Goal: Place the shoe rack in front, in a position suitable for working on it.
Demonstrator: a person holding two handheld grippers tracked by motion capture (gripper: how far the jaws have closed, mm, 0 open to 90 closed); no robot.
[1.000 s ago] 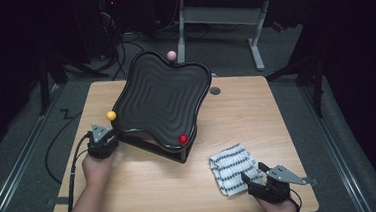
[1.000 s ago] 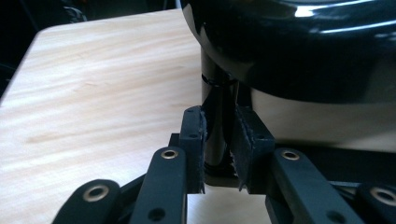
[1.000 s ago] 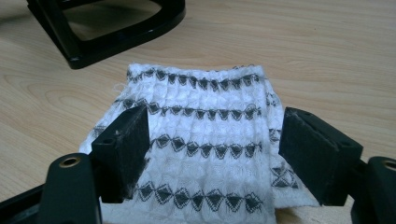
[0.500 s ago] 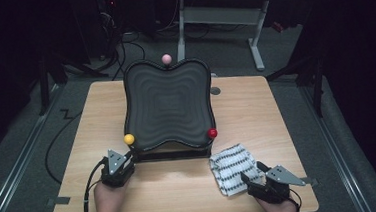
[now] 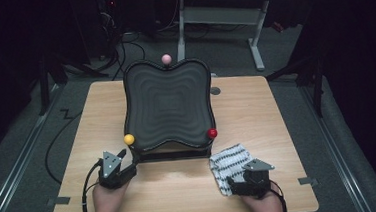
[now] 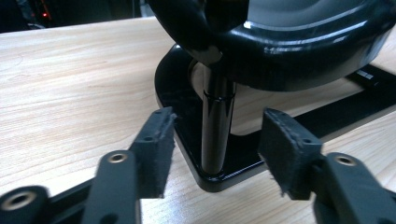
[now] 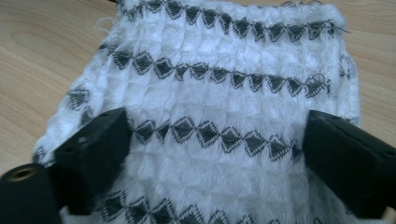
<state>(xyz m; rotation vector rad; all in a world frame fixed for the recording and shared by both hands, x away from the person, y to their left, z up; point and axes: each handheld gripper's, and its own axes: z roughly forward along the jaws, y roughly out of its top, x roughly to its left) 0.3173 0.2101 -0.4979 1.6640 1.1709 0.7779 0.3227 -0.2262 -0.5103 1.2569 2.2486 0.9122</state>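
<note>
A black wavy tray [image 5: 168, 105] stands tilted on a black stand, square to the table, with a pink ball [image 5: 166, 59], a yellow ball [image 5: 129, 139] and a red ball [image 5: 212, 133] at its corners. My left gripper [image 5: 128, 159] is at the stand's near left corner. In the left gripper view its jaws [image 6: 215, 140] have just been opening and stand open around the stand's black post [image 6: 217, 116] without touching it. My right gripper [image 5: 234, 185] lies over a white cloth with black diamonds [image 5: 228, 163]. Its jaws [image 7: 215, 135] have just been opening and are spread wide, with the cloth [image 7: 219, 84] between and beneath them.
The wooden table [image 5: 272, 120] has bare room to the left and right of the tray. The stand's flat black base [image 6: 182, 107] rests on the wood. A small round hole [image 5: 215, 90] lies behind the tray. Desk legs and cables stand on the floor beyond.
The tray swung from a skewed angle to square with the table as my left gripper pulled its corner toward me. The left jaws then opened off the post. My right gripper slid left over the cloth.
</note>
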